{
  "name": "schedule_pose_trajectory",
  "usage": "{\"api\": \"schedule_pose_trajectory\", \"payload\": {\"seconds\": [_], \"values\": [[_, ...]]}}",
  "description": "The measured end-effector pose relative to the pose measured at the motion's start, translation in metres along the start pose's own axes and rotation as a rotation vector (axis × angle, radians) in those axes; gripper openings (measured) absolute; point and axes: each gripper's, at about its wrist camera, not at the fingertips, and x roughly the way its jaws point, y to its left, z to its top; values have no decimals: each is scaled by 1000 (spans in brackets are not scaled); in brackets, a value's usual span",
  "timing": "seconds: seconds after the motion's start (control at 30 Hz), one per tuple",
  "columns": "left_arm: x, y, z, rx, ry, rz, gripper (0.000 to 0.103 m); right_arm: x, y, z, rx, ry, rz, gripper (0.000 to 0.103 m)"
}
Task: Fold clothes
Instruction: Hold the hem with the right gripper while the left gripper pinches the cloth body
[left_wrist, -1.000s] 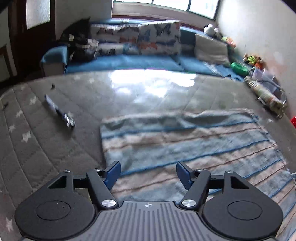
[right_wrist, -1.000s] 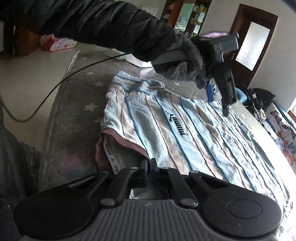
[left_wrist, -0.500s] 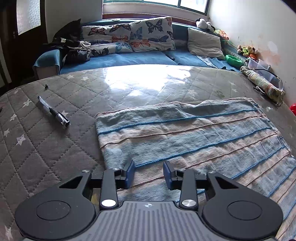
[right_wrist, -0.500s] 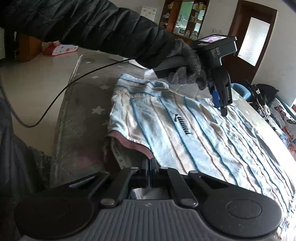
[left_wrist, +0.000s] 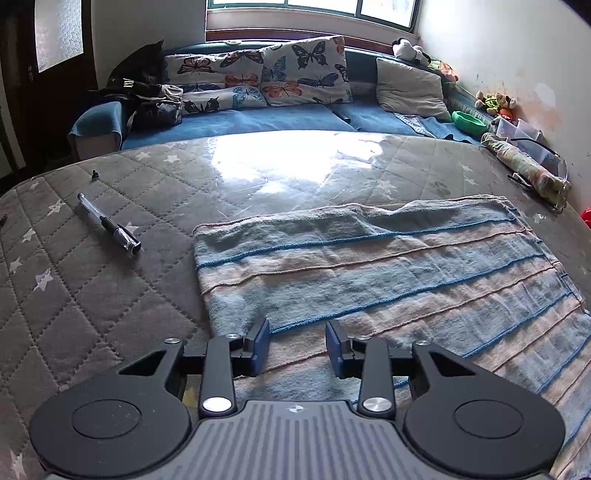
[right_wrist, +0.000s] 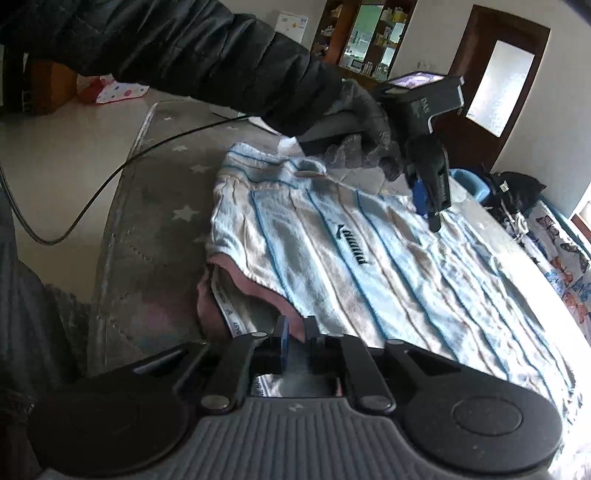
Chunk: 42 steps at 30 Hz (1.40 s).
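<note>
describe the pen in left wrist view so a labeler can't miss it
On the grey star-quilted table cover, look left of the striped blue garment. The pen lies diagonally there, apart from the cloth: clear barrel, black grip, silver tip, the only long slim object on that side.

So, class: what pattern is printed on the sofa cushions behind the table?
Butterflies, multicoloured on a pale ground, on the cushions. Clearest in the left wrist view.
</note>
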Motion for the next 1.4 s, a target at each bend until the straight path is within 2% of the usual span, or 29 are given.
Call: {"api": "schedule_pose_trajectory", "payload": {"seconds": [0.03, 0.07, 0.37, 0.47, 0.53, 0.57, 0.83, 1.4], "values": [[0, 0, 0, 0, 0, 0, 37, 2, 1, 0, -9, -4, 0, 20], [0, 0, 0, 0, 0, -1, 37, 3, 1, 1, -18, -10, -2, 21], [0, 1, 0, -6, -2, -7, 37, 15, -3, 11, -9, -55, 3, 20], [1, 1, 0, -6, 0, -7, 37, 22, -6, 12, 6, -51, 20, 14], [0, 1, 0, -4, -1, -8, 37, 21, -5, 12, 9, -55, 28, 3], [0, 1, 0, -4, -2, -8, 37, 18, -6, 13, 17, -62, 26, 3], [0, 1, -1, 6, -7, -8, 37, -4, -12, 23, 57, -110, 18, 2], [5, 3, 8, 10, -9, -1, 37, -5, 5, 21, 9, -70, 59, 2]]}}
